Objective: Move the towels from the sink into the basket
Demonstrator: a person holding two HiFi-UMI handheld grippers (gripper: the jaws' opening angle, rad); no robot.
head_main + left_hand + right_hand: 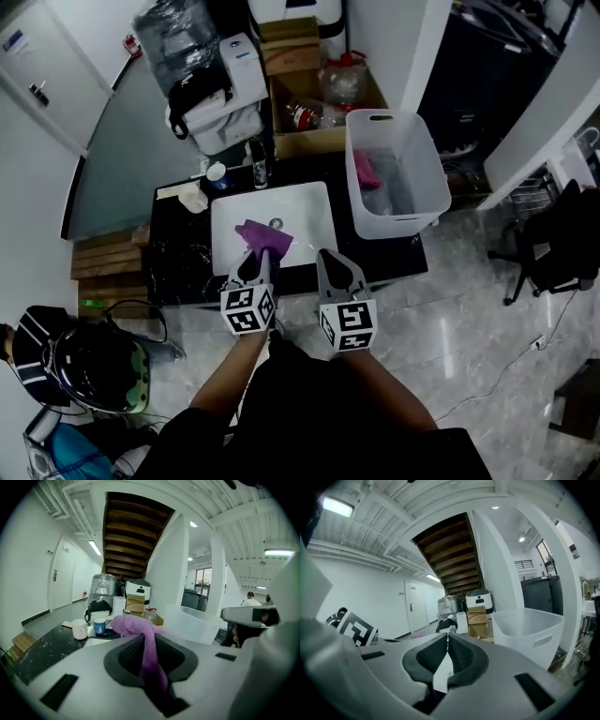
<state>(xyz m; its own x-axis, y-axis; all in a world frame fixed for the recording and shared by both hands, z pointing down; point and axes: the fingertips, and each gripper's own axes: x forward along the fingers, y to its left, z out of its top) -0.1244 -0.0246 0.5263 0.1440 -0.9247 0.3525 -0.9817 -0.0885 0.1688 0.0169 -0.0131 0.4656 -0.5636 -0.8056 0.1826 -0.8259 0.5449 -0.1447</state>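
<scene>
item 1: purple terry-cloth towel (pixel 264 235). i see it bunched into a soft lump with a rolled edge. in the left gripper view a narrow strip of it runs down between the dark pads, and the bulk flops over the tips. the colour is an even violet with a short nap. from the head view it sits over the middle of the sink, just in front of the drain.

item 2: left gripper (pixel 259 257), grey with a square-marker cube. its jaws are pinching the purple towel, kept slightly apart by the cloth.

item 3: right gripper (pixel 327 256), same build, just beside the left one. its jaws are pressed together with nothing between them. the tips sit at the sink's front edge.

item 4: white rectangular sink (pixel 303 214), set into a black marbled worktop (pixel 178 258).

item 5: translucent white plastic basket (pixel 419 180) with cut-out handles, upright at the right end of the worktop, just beside the sink.

item 6: pink crumpled towel (pixel 366 171), lying inside the basket against its left wall.

item 7: white mug (pixel 79 629) and small blue-printed cup (pixel 99 626), side by side on the worktop behind the sink, on the left.

item 8: open brown cardboard box (pixel 319 117) holding bottles, behind the worktop.
</scene>
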